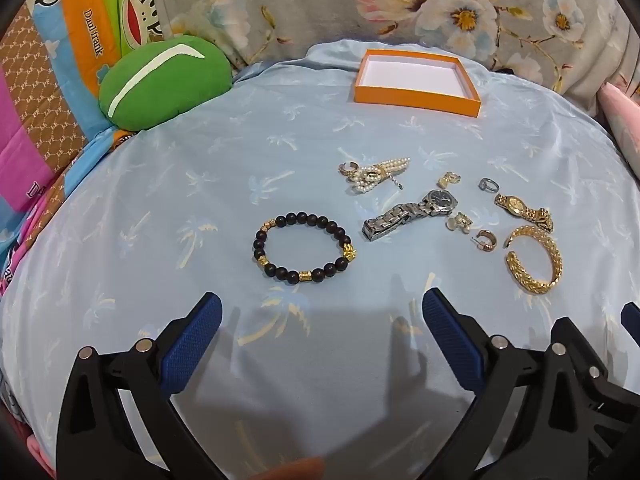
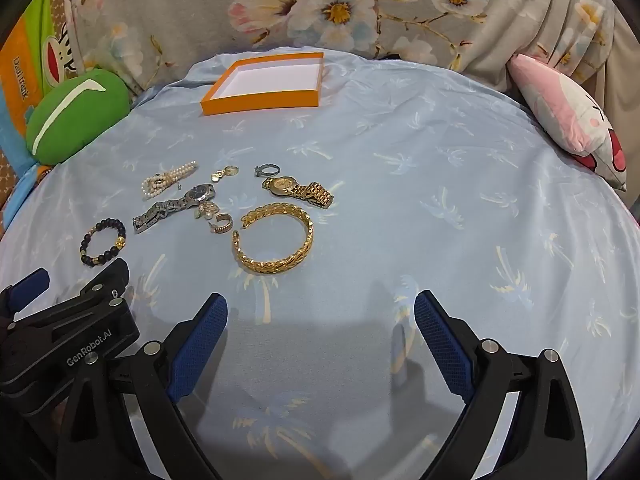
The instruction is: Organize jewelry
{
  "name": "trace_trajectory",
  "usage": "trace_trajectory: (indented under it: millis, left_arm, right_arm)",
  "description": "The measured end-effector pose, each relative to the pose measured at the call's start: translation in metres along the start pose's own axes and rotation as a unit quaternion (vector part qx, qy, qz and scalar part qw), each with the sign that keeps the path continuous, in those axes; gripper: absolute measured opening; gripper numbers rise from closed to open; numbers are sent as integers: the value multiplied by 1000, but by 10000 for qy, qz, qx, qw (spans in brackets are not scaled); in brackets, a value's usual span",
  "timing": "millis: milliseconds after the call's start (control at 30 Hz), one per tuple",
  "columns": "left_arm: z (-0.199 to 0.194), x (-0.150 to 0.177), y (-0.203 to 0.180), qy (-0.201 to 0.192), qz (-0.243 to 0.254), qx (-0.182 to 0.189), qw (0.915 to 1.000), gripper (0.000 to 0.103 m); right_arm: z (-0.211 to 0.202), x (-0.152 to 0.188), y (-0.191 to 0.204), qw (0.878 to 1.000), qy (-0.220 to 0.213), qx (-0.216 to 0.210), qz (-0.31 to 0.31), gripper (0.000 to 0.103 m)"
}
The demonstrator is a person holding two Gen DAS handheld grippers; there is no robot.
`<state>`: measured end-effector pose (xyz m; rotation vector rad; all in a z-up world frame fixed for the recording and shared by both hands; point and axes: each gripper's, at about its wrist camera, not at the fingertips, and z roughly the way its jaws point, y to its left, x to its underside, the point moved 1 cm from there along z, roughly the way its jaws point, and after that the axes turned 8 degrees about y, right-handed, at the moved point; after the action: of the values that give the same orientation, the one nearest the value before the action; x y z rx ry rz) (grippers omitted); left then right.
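On blue sheet [image 1: 160,200], silver watch [image 1: 412,212] lying diagonally

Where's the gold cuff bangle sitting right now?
The gold cuff bangle lies on the blue sheet, at the near right edge of the jewelry cluster, just in front of the gold watch and beside a small hoop earring.

Palm-print blue sheet [image 1: 200,200], floral fabric [image 1: 320,4] behind

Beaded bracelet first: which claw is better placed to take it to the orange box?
Left. The beaded bracelet lies just ahead of the open left claw; from the right claw it sits far off to the side.
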<state>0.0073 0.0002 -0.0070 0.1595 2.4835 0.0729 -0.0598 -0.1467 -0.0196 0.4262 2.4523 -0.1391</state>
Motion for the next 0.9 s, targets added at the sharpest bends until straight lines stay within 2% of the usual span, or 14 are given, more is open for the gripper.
trace_trajectory:
  millis: [900]
  left_arm:
    - [1,-1,2,25,29,-41,10000,98]
  right_arm:
    - [0,2,0,10000,13,-18,-12,93]
